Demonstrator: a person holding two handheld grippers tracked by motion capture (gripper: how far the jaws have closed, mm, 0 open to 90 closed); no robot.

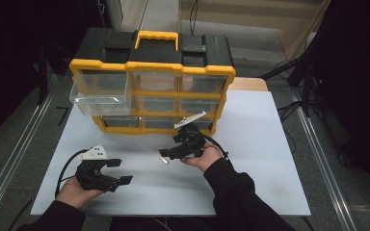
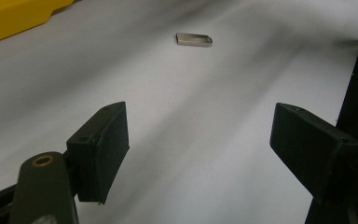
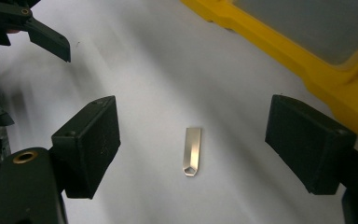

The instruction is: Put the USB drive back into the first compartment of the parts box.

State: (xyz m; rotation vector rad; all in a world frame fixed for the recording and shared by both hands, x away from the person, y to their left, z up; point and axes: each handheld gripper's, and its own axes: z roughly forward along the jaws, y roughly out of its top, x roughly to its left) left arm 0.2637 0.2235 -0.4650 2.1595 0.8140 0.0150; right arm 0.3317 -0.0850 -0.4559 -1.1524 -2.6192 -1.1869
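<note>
Right gripper (image 3: 193, 144) wide open around the metal clip (image 3: 192, 151), seemingly not touching; left gripper (image 2: 198, 140) wide, empty

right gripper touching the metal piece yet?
Apart. In the right gripper view the metal piece lies flat on the white table between the open jaws of the right gripper, with bare table on both sides.
</note>
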